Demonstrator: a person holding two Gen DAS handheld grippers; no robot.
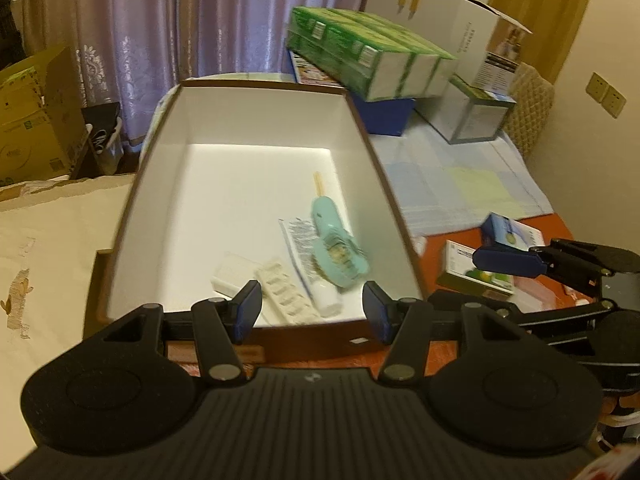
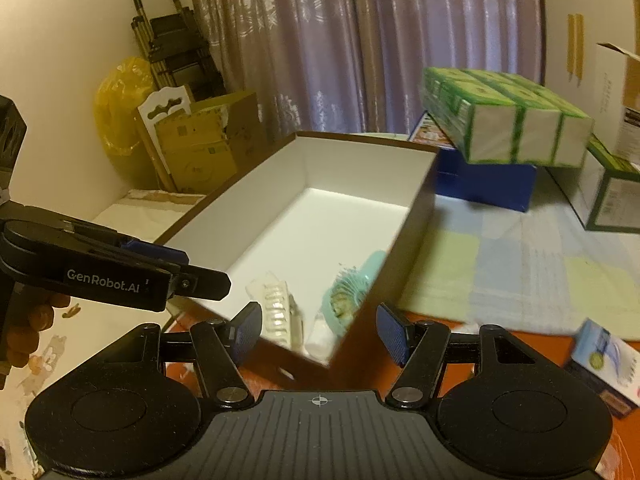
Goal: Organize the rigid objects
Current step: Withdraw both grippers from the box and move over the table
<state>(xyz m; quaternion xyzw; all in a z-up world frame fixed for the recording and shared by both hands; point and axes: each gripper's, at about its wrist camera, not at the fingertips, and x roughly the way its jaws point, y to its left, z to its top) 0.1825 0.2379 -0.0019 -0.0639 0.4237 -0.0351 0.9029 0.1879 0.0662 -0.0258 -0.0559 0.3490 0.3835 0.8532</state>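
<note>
A brown box with a white inside [image 1: 256, 112] stands on the table; it also shows in the right wrist view [image 2: 352, 168]. In it lie a mint green hand fan [image 1: 336, 248], blurred, a white tube [image 1: 308, 264], a blister pack [image 1: 282, 290] and a small white block [image 1: 234, 274]. My left gripper [image 1: 312, 310] is open and empty over the box's near wall. My right gripper [image 2: 320, 332] is open and empty at the box's near right corner. The fan [image 2: 348, 292] and blister pack [image 2: 276, 308] show in the right view.
Small medicine boxes [image 1: 512, 232] lie on the red table right of the box, under the right gripper's fingers [image 1: 508, 260]. Green tissue packs [image 1: 368, 52] on a blue box [image 1: 388, 114] stand behind. A checked cloth [image 1: 464, 184] covers the far table. Cardboard boxes [image 1: 36, 120] stand at left.
</note>
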